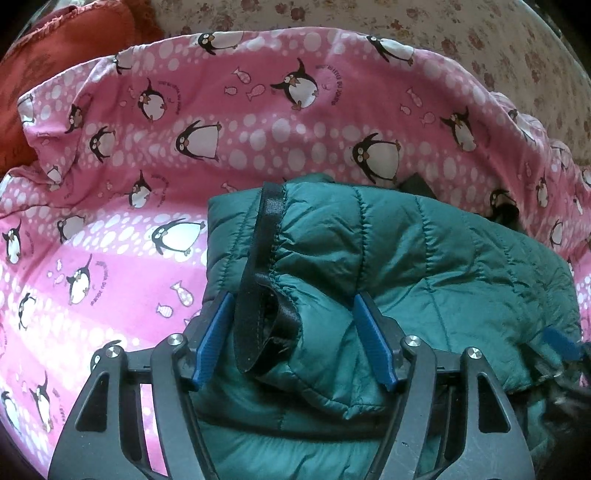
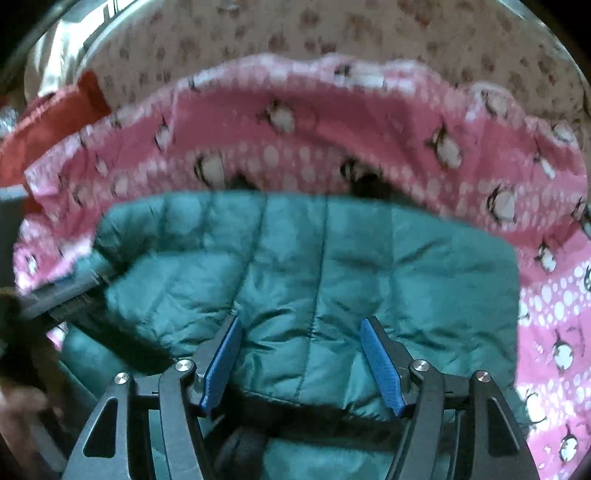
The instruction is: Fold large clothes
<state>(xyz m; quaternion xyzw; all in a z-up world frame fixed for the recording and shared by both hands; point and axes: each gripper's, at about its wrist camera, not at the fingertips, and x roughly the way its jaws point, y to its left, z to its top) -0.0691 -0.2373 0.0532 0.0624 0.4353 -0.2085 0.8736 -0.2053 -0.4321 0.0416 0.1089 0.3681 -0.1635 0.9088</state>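
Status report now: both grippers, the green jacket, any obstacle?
Left gripper open, fingers astride the black-trimmed fold. Right gripper open over the quilted panel. Green jacket bunched on the penguin sheet, not folded flat. No obstacle seen.

Pink penguin-print sheet (image 1: 122,236), red cushion (image 1: 55,55) behind, floral fabric (image 1: 461,33) beyond.

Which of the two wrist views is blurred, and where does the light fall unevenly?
Left wrist view: sharp, with a bright sunlit patch washing out the pink penguin sheet beside the green quilted jacket; fisheye bends the sheet's far edge. Right wrist view: motion-smeared throughout, penguins and jacket seams soft, only the right gripper crisp; lighting flatter, brighter at lower right.
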